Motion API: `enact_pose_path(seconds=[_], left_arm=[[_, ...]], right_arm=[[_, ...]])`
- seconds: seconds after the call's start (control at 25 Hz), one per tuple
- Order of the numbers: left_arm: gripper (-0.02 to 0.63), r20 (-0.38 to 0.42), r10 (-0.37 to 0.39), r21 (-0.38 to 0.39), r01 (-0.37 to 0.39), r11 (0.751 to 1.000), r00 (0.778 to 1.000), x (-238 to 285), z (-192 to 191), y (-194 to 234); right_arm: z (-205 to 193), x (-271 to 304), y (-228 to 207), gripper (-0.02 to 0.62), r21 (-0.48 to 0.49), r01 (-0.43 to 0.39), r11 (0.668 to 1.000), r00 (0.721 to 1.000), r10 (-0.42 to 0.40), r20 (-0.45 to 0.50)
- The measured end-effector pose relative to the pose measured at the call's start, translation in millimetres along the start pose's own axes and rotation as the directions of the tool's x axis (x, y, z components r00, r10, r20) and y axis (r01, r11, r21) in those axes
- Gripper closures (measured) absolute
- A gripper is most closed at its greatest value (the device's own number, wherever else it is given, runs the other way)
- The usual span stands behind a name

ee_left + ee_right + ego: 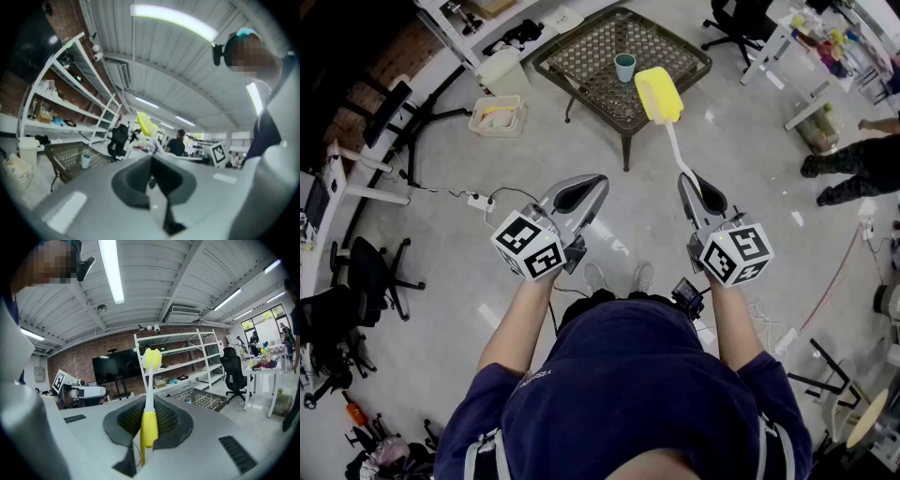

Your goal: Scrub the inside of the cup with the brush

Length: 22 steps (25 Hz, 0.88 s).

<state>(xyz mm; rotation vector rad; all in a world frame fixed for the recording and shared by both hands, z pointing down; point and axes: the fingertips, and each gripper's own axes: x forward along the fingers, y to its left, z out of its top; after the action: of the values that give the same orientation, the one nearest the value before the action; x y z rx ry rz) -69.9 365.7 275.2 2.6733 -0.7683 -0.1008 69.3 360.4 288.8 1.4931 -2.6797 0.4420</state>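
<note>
Between R tool (149, 420) pads, yellow-head white-stem brush (659, 96), L tool (151, 176) closed empty, teal cup (624, 67).

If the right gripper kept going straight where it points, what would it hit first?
Probably nothing near: the right gripper, shut on the brush, points above and left of the table, toward distant shelves; depth unclear.

Workshop interior: a glossy grey floor (441, 239) carries a low lattice-topped table (581, 70), black office chairs (370, 270) and a power strip (478, 200) with its trailing cable. A brick wall (70, 358) bears a dark screen (115, 365), with white shelving (187, 350) beside it. Long strip lights (111, 273) run along the ribbed white ceiling (187, 273); bright windows (269, 319) stand at the right.
</note>
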Motion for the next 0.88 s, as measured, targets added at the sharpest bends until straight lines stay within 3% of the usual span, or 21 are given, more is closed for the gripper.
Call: enact_pose_path(seconds=[0.4,0.88], left_arm=[[0.603,0.007,0.013,0.005,-0.013,1.000,1.000,14,3,-8],[0.603,0.019,0.099,0.005,-0.099,0.995,0.995,30,-19,-20]], right_arm=[[8,-7,-12,0.563,0.002,-0.020,1.000,1.000,0.020,0.012],[3,-29,-42,0.563,0.025,-0.076,0.997,0.997,0.075,0.022]])
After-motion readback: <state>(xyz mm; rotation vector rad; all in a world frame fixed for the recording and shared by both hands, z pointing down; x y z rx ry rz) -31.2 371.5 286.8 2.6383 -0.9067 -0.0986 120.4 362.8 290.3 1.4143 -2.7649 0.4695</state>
